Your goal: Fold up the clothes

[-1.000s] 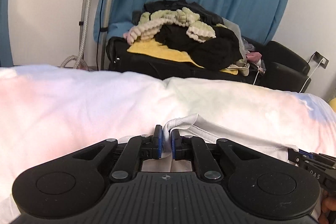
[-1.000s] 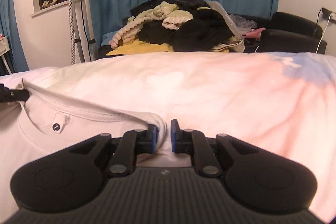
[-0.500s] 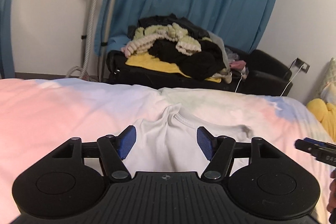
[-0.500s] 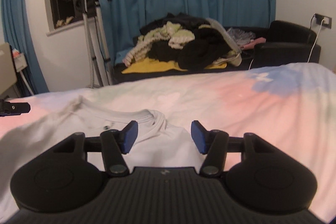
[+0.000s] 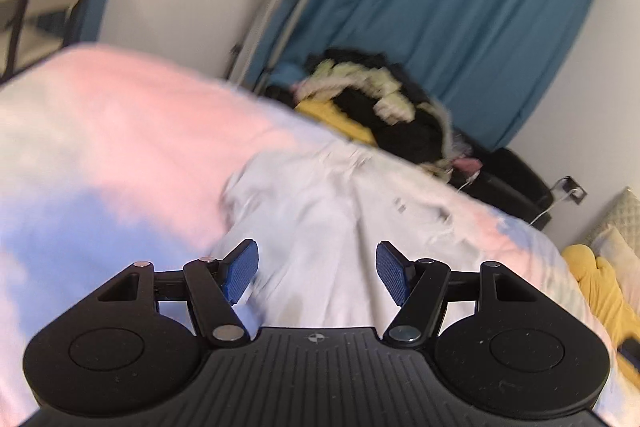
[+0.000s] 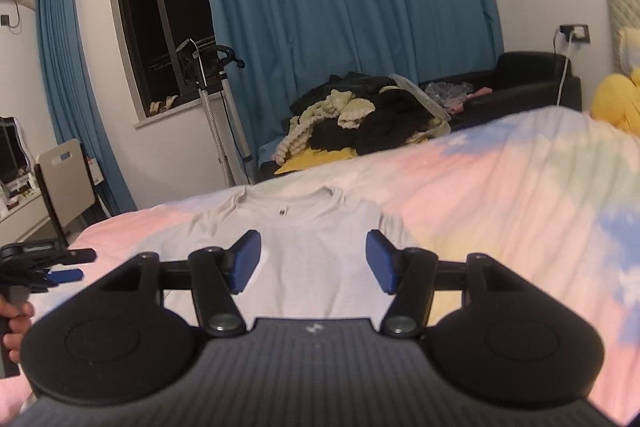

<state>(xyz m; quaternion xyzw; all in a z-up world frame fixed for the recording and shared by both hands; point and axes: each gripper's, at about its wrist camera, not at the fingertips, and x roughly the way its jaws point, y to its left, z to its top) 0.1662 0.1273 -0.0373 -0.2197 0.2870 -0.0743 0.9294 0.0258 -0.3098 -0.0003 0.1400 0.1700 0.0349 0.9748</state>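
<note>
Lying flat on a pastel bedspread (image 6: 500, 187), a white T-shirt (image 6: 316, 259) — collar farthest away, left gripper (image 5: 316, 275) and right gripper (image 6: 314, 261) both spread wide above it, holding nothing.

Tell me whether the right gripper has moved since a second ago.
Yes. The right gripper has opened, letting go of the shirt, and pulled up and back: the collar and the clothes pile now look farther away.

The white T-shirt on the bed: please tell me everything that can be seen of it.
The white T-shirt is a plain, soft knit with a ribbed round collar and a small dark label inside the neck. It lies spread flat on the pastel bedcover, collar at the far side, one short sleeve showing at the right. Only the bedcover touches it; the open right gripper hangs above it, and the left wrist view is blurred.
</note>
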